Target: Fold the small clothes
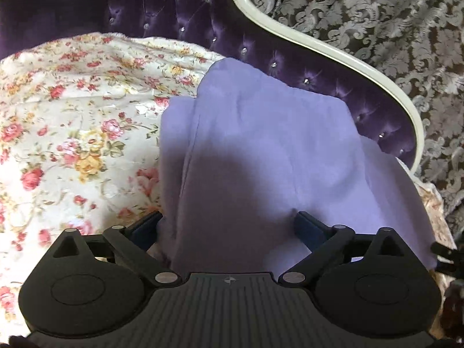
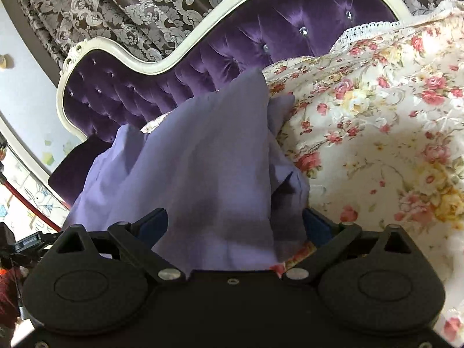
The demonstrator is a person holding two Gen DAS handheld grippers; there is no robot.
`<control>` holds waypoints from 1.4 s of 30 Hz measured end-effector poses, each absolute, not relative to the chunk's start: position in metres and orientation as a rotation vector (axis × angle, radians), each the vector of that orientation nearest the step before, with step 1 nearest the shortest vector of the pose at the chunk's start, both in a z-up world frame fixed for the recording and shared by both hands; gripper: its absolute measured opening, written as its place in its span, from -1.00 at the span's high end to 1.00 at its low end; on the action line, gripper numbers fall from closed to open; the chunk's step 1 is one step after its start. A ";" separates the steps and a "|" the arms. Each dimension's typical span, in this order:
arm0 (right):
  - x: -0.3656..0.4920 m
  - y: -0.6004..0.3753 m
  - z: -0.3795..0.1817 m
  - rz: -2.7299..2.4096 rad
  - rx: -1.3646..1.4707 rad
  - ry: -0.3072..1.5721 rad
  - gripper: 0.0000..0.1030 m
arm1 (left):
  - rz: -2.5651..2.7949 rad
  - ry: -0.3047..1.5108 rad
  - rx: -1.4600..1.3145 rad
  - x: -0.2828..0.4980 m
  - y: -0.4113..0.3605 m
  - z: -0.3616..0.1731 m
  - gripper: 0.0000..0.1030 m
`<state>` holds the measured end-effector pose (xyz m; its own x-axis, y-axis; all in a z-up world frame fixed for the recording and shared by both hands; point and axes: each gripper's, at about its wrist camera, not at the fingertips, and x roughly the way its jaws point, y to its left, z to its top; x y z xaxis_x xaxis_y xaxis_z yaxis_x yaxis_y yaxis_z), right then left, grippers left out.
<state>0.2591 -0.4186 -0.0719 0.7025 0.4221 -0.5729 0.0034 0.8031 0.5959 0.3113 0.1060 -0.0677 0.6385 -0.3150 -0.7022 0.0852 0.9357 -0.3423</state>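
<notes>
Lying rumpled on floral bedspread (image 1: 72, 110): lilac garment (image 1: 261, 145).

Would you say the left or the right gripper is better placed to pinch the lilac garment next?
Probably the left gripper: its open jaws straddle a smooth stretch of the lilac garment. The right gripper faces a bunched fold beside the floral cover.
</notes>
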 end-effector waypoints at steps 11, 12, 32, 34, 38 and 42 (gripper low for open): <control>0.275 -0.410 -0.073 0.263 0.558 0.770 -0.99 | -0.164 0.812 -0.239 0.325 0.085 -0.072 -1.00; 0.275 -0.409 -0.073 0.263 0.550 0.771 -0.99 | -0.157 0.811 -0.232 0.326 0.083 -0.072 -1.00; 0.277 -0.402 -0.069 0.263 0.493 0.794 -0.98 | -0.203 0.820 -0.164 0.331 0.077 -0.073 -1.00; 0.277 -0.399 -0.068 0.260 0.473 0.799 -0.88 | -0.213 0.826 -0.157 0.332 0.077 -0.073 -1.00; 0.273 -0.396 -0.060 0.249 0.415 0.789 0.00 | -0.227 0.862 -0.128 0.333 0.073 -0.067 -1.00; 0.269 -0.397 -0.045 0.222 0.386 0.795 0.61 | -0.213 0.858 -0.093 0.318 0.068 -0.057 -0.98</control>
<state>0.2686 -0.3970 -0.0447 0.6825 0.3358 -0.6492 -0.0500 0.9075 0.4170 0.3175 0.0681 -0.0574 0.6344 -0.2233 -0.7400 0.1490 0.9747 -0.1664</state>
